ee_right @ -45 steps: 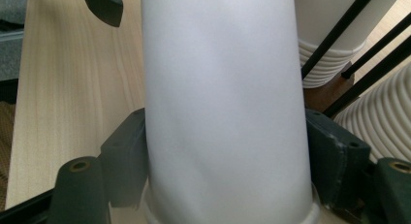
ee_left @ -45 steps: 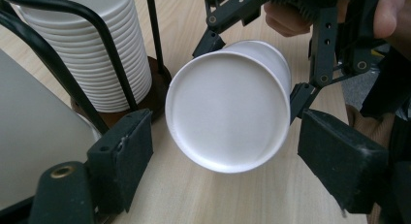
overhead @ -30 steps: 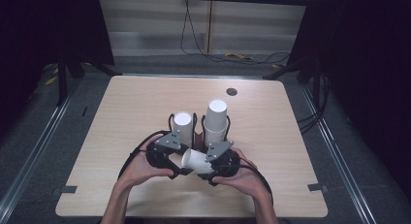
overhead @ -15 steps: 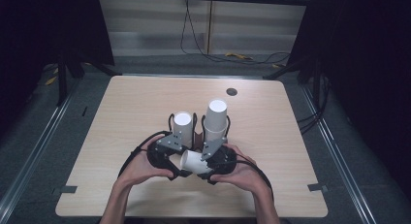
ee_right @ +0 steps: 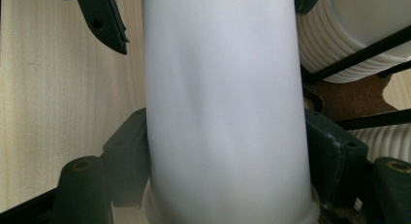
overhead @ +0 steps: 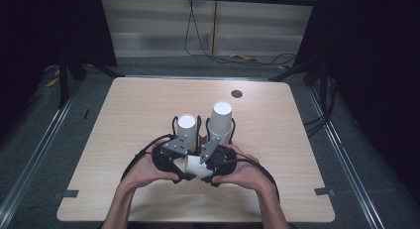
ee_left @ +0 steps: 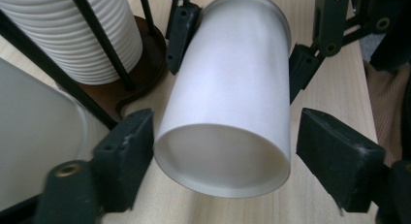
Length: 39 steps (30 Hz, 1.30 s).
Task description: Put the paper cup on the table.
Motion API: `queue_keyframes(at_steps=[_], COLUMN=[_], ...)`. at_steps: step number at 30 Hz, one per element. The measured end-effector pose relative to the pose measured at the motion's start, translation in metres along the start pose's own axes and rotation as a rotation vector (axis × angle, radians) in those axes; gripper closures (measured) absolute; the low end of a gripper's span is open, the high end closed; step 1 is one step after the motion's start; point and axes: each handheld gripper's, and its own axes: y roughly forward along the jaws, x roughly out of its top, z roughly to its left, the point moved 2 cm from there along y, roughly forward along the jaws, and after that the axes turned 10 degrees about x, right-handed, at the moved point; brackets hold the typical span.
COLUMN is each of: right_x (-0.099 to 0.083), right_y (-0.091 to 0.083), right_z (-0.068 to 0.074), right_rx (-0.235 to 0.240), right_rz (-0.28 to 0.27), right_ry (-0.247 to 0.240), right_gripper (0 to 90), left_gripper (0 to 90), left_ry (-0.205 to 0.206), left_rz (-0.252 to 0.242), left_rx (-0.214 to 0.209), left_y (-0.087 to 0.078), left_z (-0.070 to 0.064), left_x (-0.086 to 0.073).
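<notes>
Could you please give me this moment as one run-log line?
right claw: shut on paper cup | left claw: open around cup | cup stacks: behind

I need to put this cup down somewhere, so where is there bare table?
The table is bare left of the two cup stacks, right of them toward the edge, and behind them except for the small dark disc. It is crowded around the held cup and both grippers.
</notes>
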Motion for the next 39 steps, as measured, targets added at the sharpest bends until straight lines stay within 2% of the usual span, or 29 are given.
queue_keyframes(at_steps=[8,10,13,17,23,31,33,35,36,37,39], right_x=[0.002,0.003,0.004,0.005,0.005,0.004,0.003,0.002,0.002,0.001,-0.002], right_y=[0.001,0.002,0.006,0.007,0.009,0.009,0.008,0.006,0.007,0.006,0.006], right_z=[0.0,0.0,0.002,0.002,0.002,0.003,0.002,0.002,0.002,0.002,0.002], right_rx=[0.019,0.022,0.036,0.042,0.049,0.041,0.033,0.034,0.03,0.021,0.013], right_rz=[0.026,0.035,0.045,0.045,0.038,0.025,0.01,-0.009,-0.022,-0.021,-0.031], right_ry=[-0.019,-0.026,-0.031,-0.035,-0.037,-0.038,-0.047,-0.037,-0.052,-0.04,-0.032], right_gripper=[27.4,27.3,27.3,27.3,27.2,25.7,24.0,23.5,21.5,20.6,18.3], left_gripper=[20.9,21.9,25.4,29.7,31.0,34.1,34.4,34.6,34.8,34.9,34.9], left_ry=[0.003,0.002,0.009,-0.001,0.009,0.0,-0.025,-0.014,-0.017,-0.011,-0.017], left_rz=[0.028,0.029,0.037,0.036,0.044,0.014,-0.007,-0.014,-0.019,-0.009,-0.018], left_rx=[-0.016,-0.011,-0.041,-0.051,-0.075,-0.078,-0.073,-0.077,-0.072,-0.07,-0.066], left_y=[0.005,0.007,0.011,0.013,0.014,0.013,0.013,0.011,0.011,0.01,0.009], left_z=[-0.002,-0.002,-0.002,-0.002,-0.003,-0.002,-0.003,-0.002,-0.003,-0.003,-0.003], left_x=[0.001,0.001,-0.001,-0.003,-0.003,-0.006,-0.007,-0.007,-0.007,-0.007,-0.006])
